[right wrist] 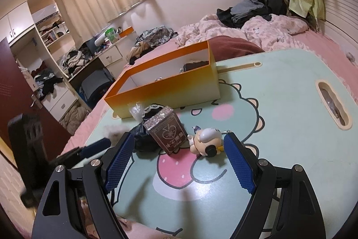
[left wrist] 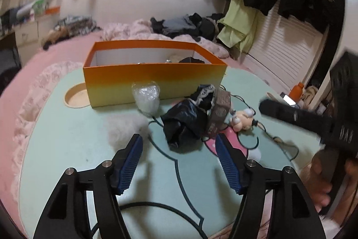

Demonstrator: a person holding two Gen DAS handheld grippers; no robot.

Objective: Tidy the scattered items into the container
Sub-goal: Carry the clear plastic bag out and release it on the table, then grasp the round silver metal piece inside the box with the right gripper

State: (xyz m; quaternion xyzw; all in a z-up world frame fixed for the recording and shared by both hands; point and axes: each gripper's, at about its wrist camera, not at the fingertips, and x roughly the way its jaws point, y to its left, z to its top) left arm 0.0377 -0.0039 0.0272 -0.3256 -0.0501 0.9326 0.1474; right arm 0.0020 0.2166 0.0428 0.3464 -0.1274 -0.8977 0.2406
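The left hand-held gripper (left wrist: 179, 149) hangs with jaws spread and empty over the desk (left wrist: 78, 145), short of the crumpled black bag (left wrist: 183, 127); the right hand-held gripper (right wrist: 176, 149) gapes, also empty, before the small glittery box (right wrist: 167, 133) and figurine (right wrist: 205, 140). The orange box (left wrist: 154, 82) waits beyond. A thin cable (left wrist: 288, 145) among the items could snag a lift. The box's contents are mostly hidden.
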